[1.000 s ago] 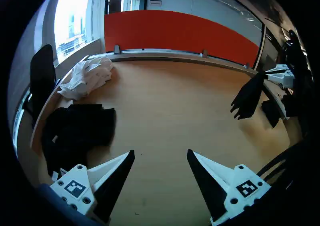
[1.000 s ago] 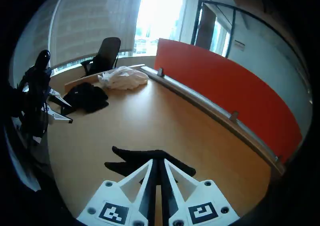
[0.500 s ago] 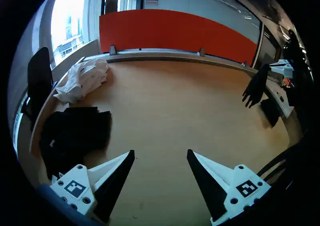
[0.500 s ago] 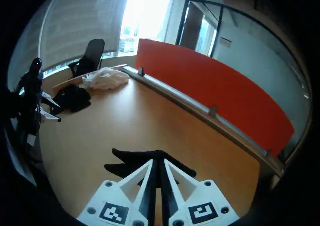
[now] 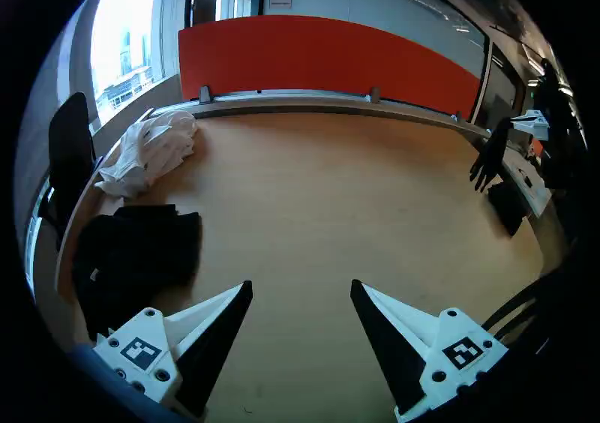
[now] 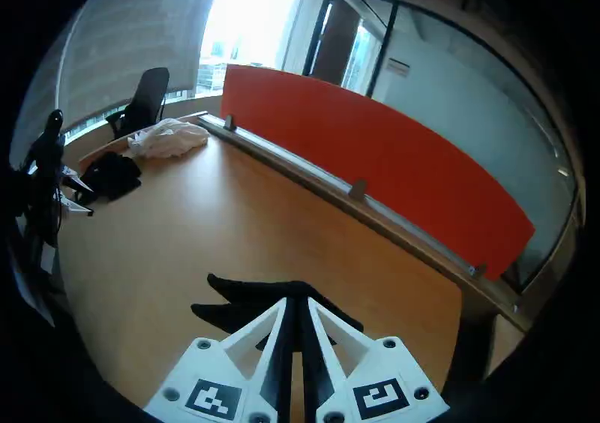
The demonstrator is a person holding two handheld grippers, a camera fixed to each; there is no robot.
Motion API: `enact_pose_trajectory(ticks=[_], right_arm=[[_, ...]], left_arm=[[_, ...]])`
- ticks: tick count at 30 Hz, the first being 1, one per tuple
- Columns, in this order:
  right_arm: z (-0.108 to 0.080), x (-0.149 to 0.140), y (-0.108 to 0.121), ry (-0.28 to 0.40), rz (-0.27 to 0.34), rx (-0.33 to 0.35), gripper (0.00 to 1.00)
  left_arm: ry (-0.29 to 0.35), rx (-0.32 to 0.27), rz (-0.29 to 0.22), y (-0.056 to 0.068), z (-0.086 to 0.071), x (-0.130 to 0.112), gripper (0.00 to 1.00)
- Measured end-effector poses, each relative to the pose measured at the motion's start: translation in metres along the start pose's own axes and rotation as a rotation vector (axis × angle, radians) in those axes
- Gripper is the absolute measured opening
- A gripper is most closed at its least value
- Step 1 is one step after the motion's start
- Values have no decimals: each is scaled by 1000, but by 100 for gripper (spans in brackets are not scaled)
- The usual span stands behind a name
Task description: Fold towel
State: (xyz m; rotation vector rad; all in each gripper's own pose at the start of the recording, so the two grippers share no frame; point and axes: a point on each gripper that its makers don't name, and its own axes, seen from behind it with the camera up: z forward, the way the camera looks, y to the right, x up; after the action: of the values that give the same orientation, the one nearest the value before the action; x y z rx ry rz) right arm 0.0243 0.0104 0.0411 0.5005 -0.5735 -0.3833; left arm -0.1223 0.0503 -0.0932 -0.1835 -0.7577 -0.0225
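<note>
A black towel [image 6: 247, 303] hangs from my right gripper [image 6: 298, 307], whose fingers are shut on it above the wooden table [image 6: 225, 220]. From the left gripper view, that right gripper [image 5: 536, 123] is at the far right edge with the black towel [image 5: 491, 157] dangling below it. My left gripper [image 5: 300, 303] stands open low over the table with nothing between its fingers. A dark pile of towels [image 5: 135, 250] lies just left of it. A crumpled white towel pile [image 5: 150, 149] sits beyond that.
An orange divider [image 5: 330, 52] runs along the table's far edge. A black office chair [image 5: 67, 153] stands by the window at left. Another dark item [image 5: 508, 205] lies near the table's right edge. A person [image 6: 41, 190] stands at the left.
My right gripper has carried the black towel farther right and higher, away from the piles. My left gripper has stayed open and shifted only slightly.
</note>
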Motion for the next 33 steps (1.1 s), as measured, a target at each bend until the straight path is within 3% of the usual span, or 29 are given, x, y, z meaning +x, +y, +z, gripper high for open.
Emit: enact_pose_trajectory(ticks=[18, 33], right_arm=[[-17, -37, 84, -52, 48, -100, 5], [-26, -74, 126, -112, 84, -153, 5]], left_arm=[[-7, 11, 24, 4, 3, 5, 97], [-13, 17, 33, 10, 0, 4, 97]])
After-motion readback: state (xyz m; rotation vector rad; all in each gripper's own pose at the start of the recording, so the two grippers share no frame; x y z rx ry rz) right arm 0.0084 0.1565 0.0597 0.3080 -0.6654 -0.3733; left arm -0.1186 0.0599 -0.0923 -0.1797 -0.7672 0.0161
